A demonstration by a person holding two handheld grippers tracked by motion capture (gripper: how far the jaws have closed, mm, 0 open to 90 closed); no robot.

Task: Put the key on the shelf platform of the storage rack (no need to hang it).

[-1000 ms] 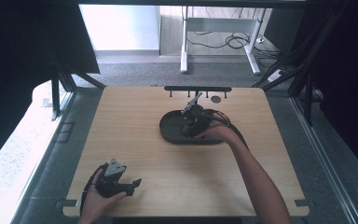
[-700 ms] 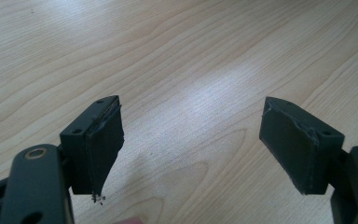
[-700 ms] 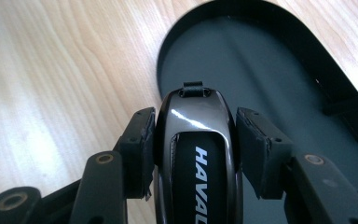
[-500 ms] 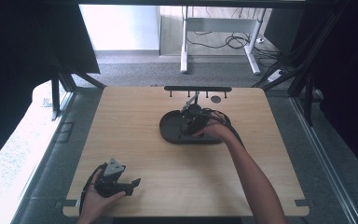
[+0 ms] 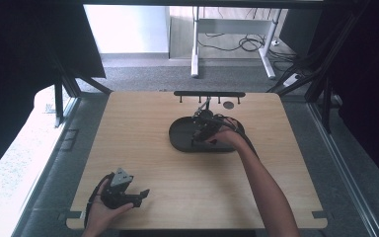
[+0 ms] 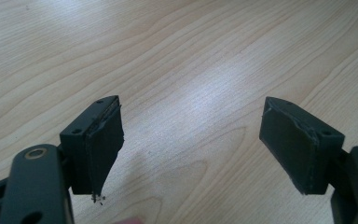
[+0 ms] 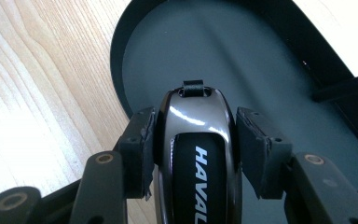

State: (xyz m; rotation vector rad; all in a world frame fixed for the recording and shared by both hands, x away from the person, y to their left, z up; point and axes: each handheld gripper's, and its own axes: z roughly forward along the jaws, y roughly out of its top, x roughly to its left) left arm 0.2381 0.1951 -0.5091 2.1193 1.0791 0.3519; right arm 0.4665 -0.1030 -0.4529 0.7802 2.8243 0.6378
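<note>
A glossy black car key fob (image 7: 196, 140) marked HAVAL sits between the pads of my right gripper (image 7: 195, 140), which is shut on it just above a black oval tray (image 7: 242, 56). In the high view that right gripper (image 5: 202, 129) hangs over the tray (image 5: 180, 136) at the table's middle back. My left gripper (image 5: 140, 195) rests near the front left edge of the table. Its pads (image 6: 100, 144) stand wide apart over bare wood, and the left gripper (image 6: 191, 149) holds nothing.
A black rack with short pegs (image 5: 209, 94) runs along the table's far edge, with a small dark round disc (image 5: 228, 104) beside it. A cable (image 7: 349, 84) crosses the tray's right rim. The wooden table (image 5: 143, 128) ends close to my left hand.
Almost nothing differs. The right gripper stays over the tray with the fob, and the left gripper keeps its place at the front left.
</note>
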